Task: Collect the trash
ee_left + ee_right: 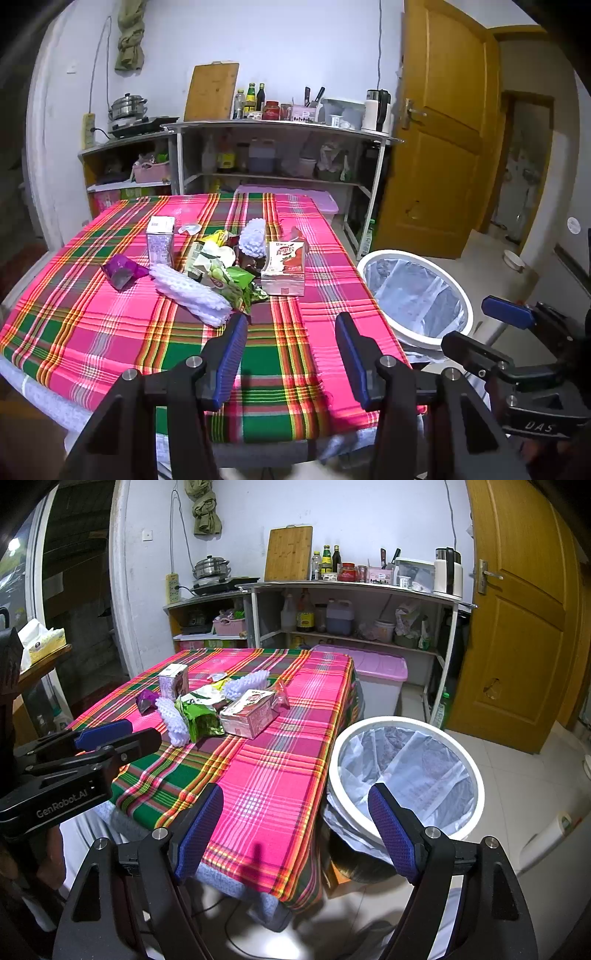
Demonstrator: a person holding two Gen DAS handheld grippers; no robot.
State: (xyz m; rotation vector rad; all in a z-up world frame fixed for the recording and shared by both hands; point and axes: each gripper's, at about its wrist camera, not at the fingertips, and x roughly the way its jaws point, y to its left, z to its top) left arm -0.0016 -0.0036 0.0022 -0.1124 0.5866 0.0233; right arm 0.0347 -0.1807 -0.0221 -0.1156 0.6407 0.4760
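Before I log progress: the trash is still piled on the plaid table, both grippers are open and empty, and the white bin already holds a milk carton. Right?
Not quite: the bin holds only its liner, as the right wrist view shows. The milk carton lies on the table with the other trash. Left gripper and right gripper are open and empty.

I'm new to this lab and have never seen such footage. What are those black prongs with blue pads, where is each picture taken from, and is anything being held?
The prongs are two hand-held grippers, each with two blue-padded fingers; a person carries one in each hand. Each picture comes from a fisheye camera on one gripper, looking along its fingers. One view shows the left gripper over the plaid tablecloth; the other shows the right gripper near the table's edge, beside a white lined bin. Both are open and hold nothing. On the cloth lies a pile of trash: a red-and-white carton, an upright small carton, white foam netting, green wrappers and a purple wrapper.
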